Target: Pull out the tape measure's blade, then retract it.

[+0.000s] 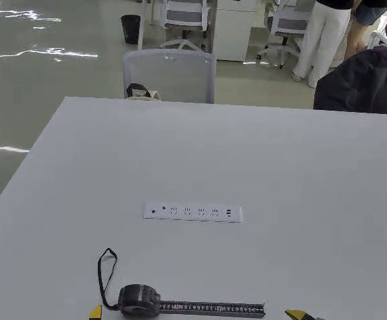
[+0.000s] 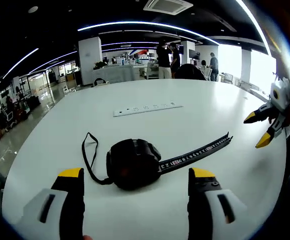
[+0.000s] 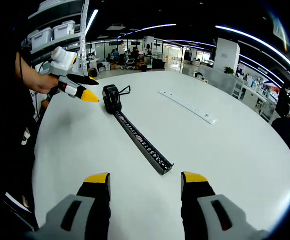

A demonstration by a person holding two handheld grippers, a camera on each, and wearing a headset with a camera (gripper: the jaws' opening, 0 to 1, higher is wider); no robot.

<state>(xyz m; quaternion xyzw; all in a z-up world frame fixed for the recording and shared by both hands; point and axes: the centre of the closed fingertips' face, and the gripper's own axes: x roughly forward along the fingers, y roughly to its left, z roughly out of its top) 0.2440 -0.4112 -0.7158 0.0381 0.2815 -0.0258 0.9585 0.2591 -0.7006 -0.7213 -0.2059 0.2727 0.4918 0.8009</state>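
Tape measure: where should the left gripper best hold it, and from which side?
Probably the black case, jaws across its width, coming from the strap end with the left gripper: the blade leaves the opposite side and lies extended.

A white bench (image 1: 280,153) carries a white power strip (image 1: 192,213) near its middle. Near the front edge lies a black tape measure (image 1: 140,300), its blade (image 1: 213,308) drawn out flat and its strap (image 1: 105,270) looped beside it.

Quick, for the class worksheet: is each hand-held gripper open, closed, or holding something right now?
Left hand-held gripper: open, holding nothing; the tape measure lies ahead of it.
Right hand-held gripper: open, holding nothing; the pulled-out blade ends ahead of it.
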